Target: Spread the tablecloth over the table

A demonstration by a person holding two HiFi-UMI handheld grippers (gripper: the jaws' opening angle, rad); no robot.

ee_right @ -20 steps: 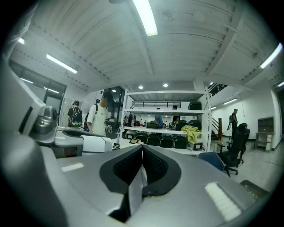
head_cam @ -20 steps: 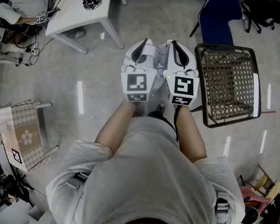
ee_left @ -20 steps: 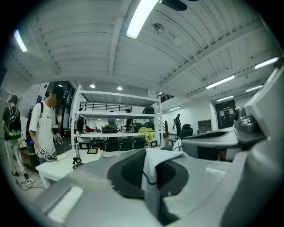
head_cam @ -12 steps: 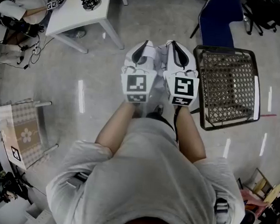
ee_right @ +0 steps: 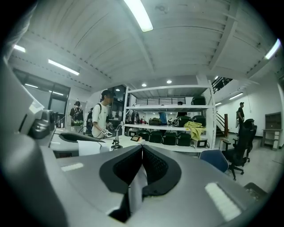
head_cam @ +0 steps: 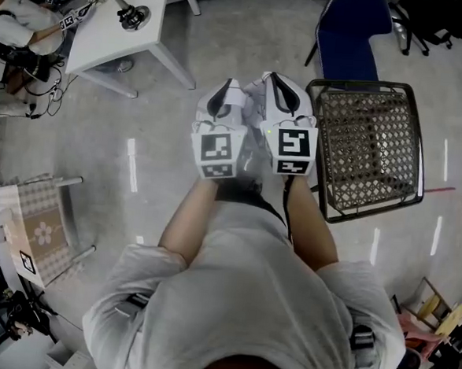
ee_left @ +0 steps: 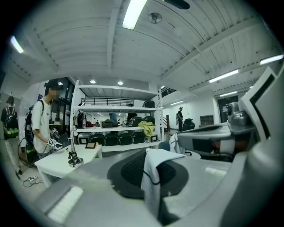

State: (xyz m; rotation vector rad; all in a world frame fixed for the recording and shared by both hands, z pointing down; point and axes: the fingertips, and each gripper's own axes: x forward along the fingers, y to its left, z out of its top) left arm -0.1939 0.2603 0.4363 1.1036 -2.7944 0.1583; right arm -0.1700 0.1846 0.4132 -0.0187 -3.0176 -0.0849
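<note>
I hold both grippers side by side at chest height, pointing nearly level. The left gripper (head_cam: 227, 89) is shut on a fold of white tablecloth (ee_left: 153, 181) with a thin dark line along its hem. The right gripper (head_cam: 271, 80) is shut on a narrow white strip of the same cloth (ee_right: 136, 188). In the head view the cloth is hard to tell from the white gripper bodies. The white table (head_cam: 124, 22) stands ahead and to the left, bare except for a small metal stand (head_cam: 131, 11). It also shows in the left gripper view as the table (ee_left: 66, 162).
A black wire mesh basket (head_cam: 368, 146) stands close on my right, with a blue chair (head_cam: 348, 34) behind it. A person (ee_left: 42, 128) stands by the table's left end. A checked stool (head_cam: 39, 221) sits at left, shelving (ee_left: 117, 119) behind the table.
Both grippers have drifted slightly left and forward together, still shut on the cloth. The table and basket have shifted in the head view as I move.
</note>
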